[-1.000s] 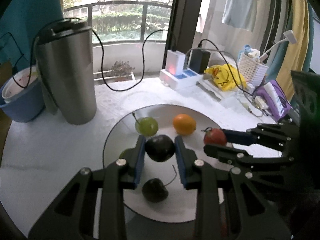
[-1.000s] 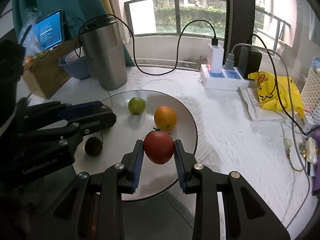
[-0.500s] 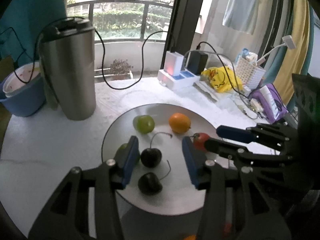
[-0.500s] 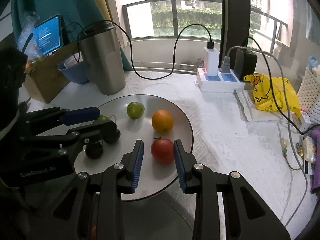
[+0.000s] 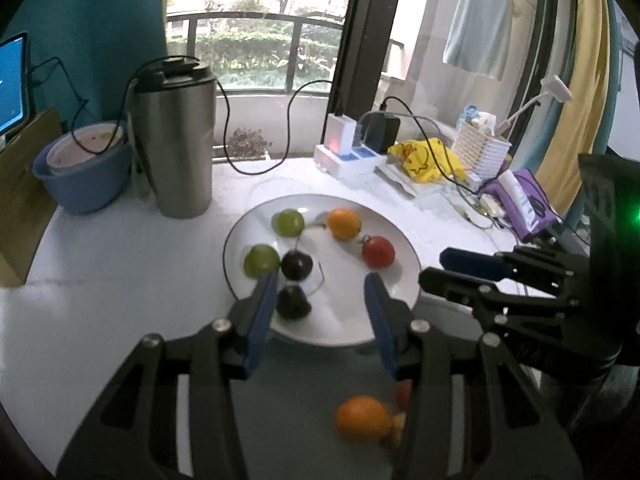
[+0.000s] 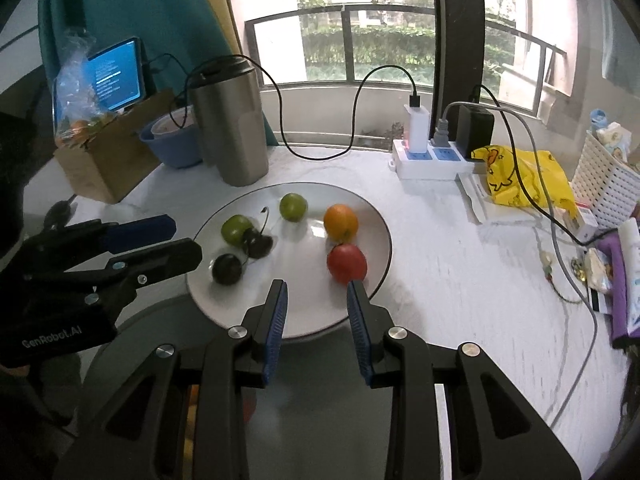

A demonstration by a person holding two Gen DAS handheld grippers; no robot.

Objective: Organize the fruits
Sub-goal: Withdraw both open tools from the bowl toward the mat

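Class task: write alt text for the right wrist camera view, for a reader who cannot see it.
A round white plate on a white table holds two green fruits, two dark cherries, an orange and a red tomato. The right tongs hang empty, jaws apart, over its near edge; the left tongs reach in from the left. Behind stand a steel tumbler and a power strip.

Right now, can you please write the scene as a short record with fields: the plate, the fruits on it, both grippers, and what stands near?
plate: white round plate on the white table
green fruits: two
dark cherries: two
orange: one, beside the tomato
tomato: one red
left gripper: open, holding nothing
right gripper: empty, nothing between the pads
near the plate: steel tumbler, blue bowl, power strip
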